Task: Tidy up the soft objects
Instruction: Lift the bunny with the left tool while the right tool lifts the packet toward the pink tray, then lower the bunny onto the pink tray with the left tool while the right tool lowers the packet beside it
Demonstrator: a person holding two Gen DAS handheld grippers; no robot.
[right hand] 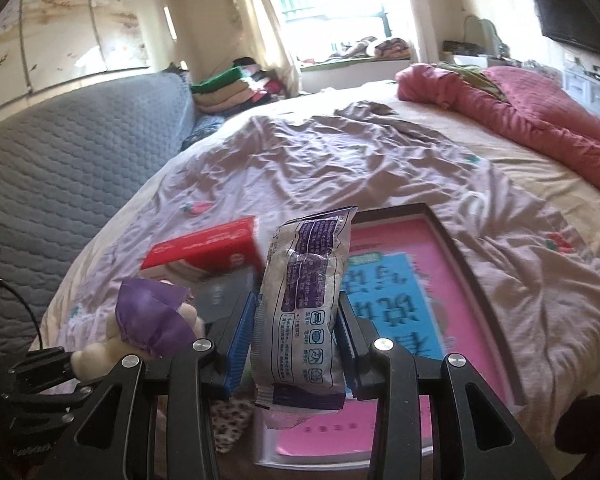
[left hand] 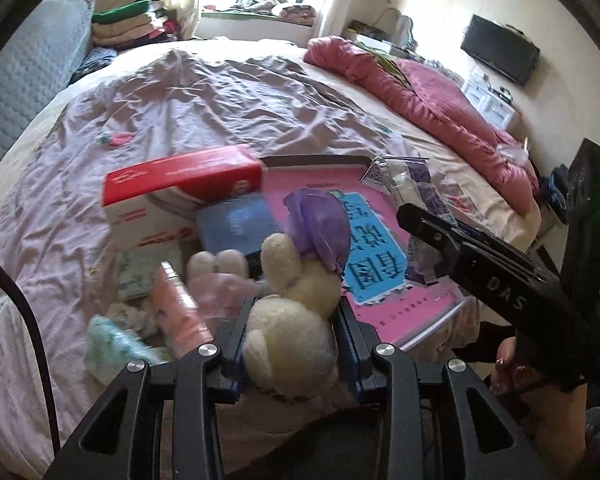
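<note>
My left gripper (left hand: 290, 320) is shut on a cream plush toy (left hand: 288, 340) with a purple hood (left hand: 320, 228), held above the bed. The toy also shows in the right wrist view (right hand: 152, 320) at the lower left. My right gripper (right hand: 298, 320) is shut on a white and purple plastic packet (right hand: 304, 300), held upright above a pink box (right hand: 400, 280). In the left wrist view the right gripper (left hand: 460, 240) reaches in from the right, with the packet (left hand: 408, 184) at its tip.
A red and white box (left hand: 180, 192), a blue booklet (left hand: 236, 224), a pink box (left hand: 380, 272) and several small soft packs (left hand: 148, 312) lie on the wrinkled lilac sheet (left hand: 200, 100). A red quilt (left hand: 420, 100) lies along the right. A grey padded headboard (right hand: 60, 152) stands left.
</note>
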